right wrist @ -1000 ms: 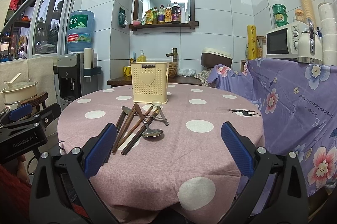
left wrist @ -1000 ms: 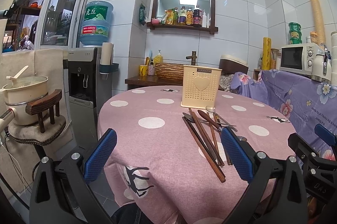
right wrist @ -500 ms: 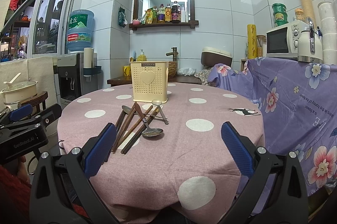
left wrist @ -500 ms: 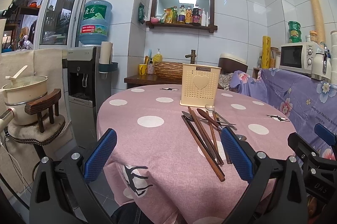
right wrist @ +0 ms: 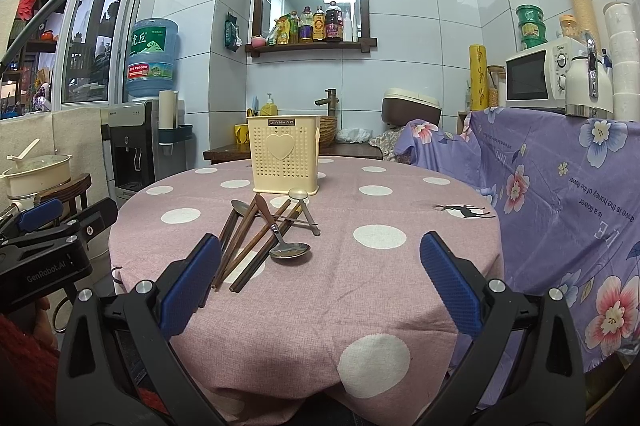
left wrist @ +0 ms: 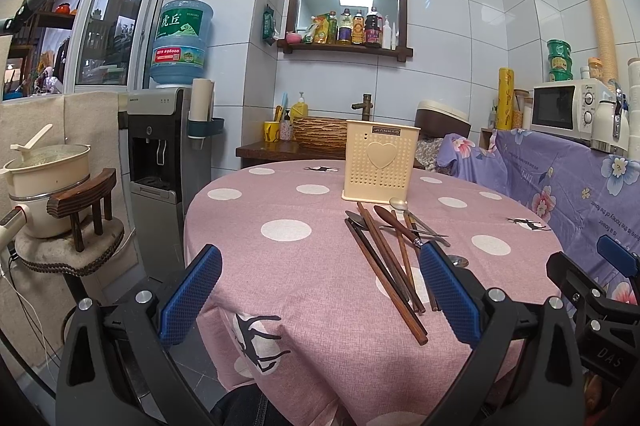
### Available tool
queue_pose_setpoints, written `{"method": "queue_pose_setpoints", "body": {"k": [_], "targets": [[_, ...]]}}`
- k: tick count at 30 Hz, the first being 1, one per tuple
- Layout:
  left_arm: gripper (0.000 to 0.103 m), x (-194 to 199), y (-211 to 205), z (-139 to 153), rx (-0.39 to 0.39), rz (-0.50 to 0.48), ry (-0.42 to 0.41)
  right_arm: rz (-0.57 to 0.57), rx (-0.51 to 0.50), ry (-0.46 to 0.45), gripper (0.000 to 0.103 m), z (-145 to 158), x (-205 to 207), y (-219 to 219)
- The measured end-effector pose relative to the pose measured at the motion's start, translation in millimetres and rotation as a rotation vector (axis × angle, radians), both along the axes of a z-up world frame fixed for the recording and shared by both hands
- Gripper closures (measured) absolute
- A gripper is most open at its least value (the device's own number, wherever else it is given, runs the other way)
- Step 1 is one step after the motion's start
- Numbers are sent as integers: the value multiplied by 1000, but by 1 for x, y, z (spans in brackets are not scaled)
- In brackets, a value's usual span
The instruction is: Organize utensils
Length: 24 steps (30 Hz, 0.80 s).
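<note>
A cream perforated utensil holder (left wrist: 379, 160) (right wrist: 283, 155) stands upright on the round pink polka-dot table (left wrist: 280, 266) (right wrist: 380, 290). In front of it lies a loose pile of brown chopsticks (left wrist: 382, 266) (right wrist: 250, 246) and metal spoons (right wrist: 289, 249) (left wrist: 398, 202). My left gripper (left wrist: 320, 296) is open and empty at the table's near-left edge, short of the pile. My right gripper (right wrist: 320, 292) is open and empty, low over the table's near edge, the pile just beyond its left finger (right wrist: 188, 290). Each gripper shows at the side of the other's view.
A water dispenser (left wrist: 160, 153) and a stool with a cream pot (left wrist: 48, 177) stand left of the table. A floral purple cloth (right wrist: 560, 177) covers a counter with a microwave (right wrist: 536, 75) on the right. A sink counter (right wrist: 304, 145) lies behind.
Both views have shifted only slightly; the holder sits a touch higher in the left wrist view. Both grippers stay open and the utensils have not moved.
</note>
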<state>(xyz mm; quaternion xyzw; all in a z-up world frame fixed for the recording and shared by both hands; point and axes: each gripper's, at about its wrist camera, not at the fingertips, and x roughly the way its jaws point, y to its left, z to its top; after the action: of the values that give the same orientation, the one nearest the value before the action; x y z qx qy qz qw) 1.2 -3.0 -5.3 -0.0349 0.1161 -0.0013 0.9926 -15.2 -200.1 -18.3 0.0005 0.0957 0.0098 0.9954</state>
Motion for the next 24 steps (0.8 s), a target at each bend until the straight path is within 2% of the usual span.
{"method": "queue_pose_setpoints", "body": {"k": [14, 24], "targets": [[5, 0, -1, 0, 0, 0, 1, -2, -5, -1, 5, 0, 0, 0], [5, 17, 3, -6, 12, 3, 58, 5, -1, 48, 5, 3, 19, -1]]}}
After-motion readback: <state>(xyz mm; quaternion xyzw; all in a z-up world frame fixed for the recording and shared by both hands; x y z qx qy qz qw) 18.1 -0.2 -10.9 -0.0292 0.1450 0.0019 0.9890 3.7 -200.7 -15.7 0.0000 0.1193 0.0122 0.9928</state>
